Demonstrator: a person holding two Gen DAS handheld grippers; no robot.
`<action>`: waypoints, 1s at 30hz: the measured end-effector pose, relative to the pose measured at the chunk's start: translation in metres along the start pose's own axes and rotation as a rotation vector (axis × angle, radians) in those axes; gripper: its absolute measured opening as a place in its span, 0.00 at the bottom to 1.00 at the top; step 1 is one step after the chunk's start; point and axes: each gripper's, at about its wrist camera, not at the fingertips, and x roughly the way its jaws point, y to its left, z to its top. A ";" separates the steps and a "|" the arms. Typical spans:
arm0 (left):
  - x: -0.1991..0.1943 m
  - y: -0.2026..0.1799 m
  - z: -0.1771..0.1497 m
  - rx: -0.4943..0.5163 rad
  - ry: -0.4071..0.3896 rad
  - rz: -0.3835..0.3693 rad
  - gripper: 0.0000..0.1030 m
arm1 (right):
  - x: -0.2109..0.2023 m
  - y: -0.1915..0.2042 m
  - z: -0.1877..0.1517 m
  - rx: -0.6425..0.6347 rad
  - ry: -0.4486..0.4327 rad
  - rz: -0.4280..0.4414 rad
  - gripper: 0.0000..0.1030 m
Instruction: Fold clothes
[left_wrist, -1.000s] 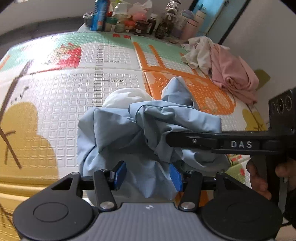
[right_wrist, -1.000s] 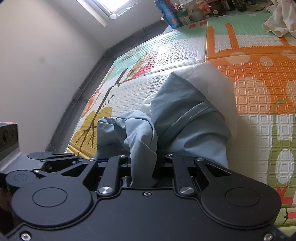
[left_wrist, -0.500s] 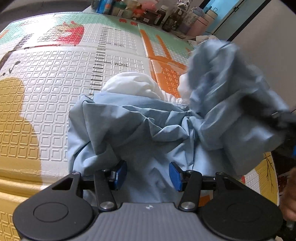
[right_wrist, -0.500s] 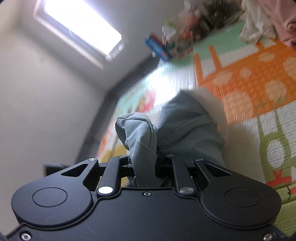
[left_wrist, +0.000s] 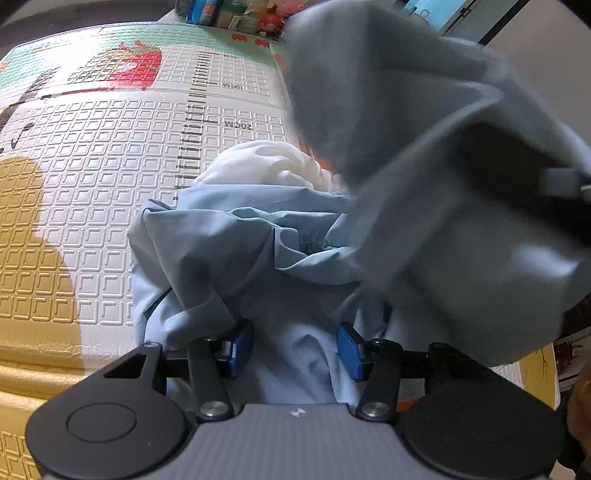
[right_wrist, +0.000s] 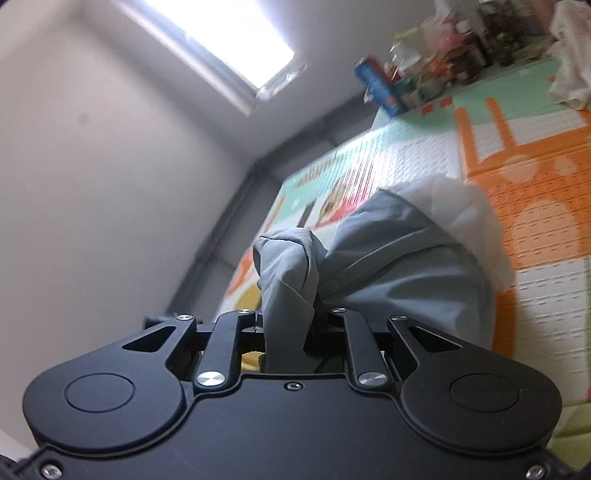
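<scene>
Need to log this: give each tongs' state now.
Left tongs: open, over the blue garment, not gripping.
Right tongs: shut on the garment.

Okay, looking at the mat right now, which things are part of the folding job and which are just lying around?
Part of the job:
- blue garment, crumpled on the play mat
- right tongs, shut on a bunch of its cloth
- left tongs, open over it

Just lying about:
- bottles and boxes at the mat's far edge
- pale clothes heaped near them

The play mat (left_wrist: 110, 155) bears a printed ruler scale (left_wrist: 194, 122) marked "20CM", seen upside down; a fainter mark above reads "10CM".
</scene>
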 end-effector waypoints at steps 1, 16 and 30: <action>0.000 0.000 0.000 0.002 -0.001 -0.001 0.51 | 0.009 0.003 -0.001 -0.013 0.022 -0.007 0.15; -0.018 0.007 -0.005 0.053 0.005 -0.058 0.50 | 0.085 0.025 -0.022 -0.254 0.285 -0.205 0.15; -0.090 0.039 -0.035 -0.006 -0.042 0.023 0.58 | 0.092 0.055 -0.042 -0.384 0.291 -0.232 0.42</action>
